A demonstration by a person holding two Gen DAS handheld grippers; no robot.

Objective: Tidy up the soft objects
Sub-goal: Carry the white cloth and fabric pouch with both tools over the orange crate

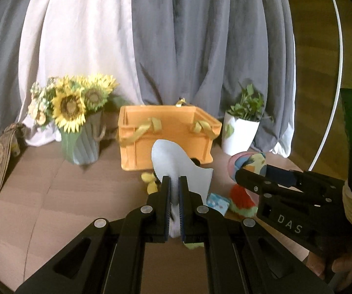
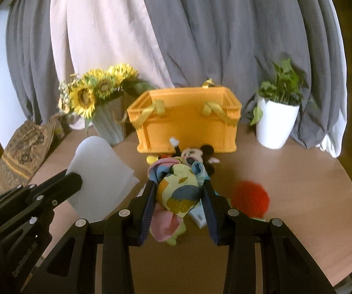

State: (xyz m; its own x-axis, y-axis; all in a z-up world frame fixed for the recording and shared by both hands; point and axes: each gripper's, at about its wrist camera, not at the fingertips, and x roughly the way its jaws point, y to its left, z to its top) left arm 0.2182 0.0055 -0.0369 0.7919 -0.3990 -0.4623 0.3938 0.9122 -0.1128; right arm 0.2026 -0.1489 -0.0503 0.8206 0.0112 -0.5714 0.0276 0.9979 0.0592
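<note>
My left gripper [image 1: 174,180] is shut on a pale grey-white cloth [image 1: 176,164] and holds it above the table in front of the orange crate [image 1: 166,142]. The cloth also shows in the right wrist view [image 2: 100,169]. My right gripper [image 2: 178,183] is shut on a bundled colourful patterned cloth [image 2: 178,188], also lifted; it shows in the left wrist view [image 1: 249,164]. A Mickey Mouse plush [image 2: 195,156] lies just before the crate [image 2: 188,125]. A red fuzzy ball [image 2: 250,197] lies on the table to the right.
A sunflower vase [image 2: 97,103] stands left of the crate and a white potted plant [image 2: 276,120] right of it. Grey and white curtains hang behind. A patterned cushion [image 2: 26,149] lies at the far left. A small blue item [image 1: 216,202] lies on the round wooden table [image 2: 298,171].
</note>
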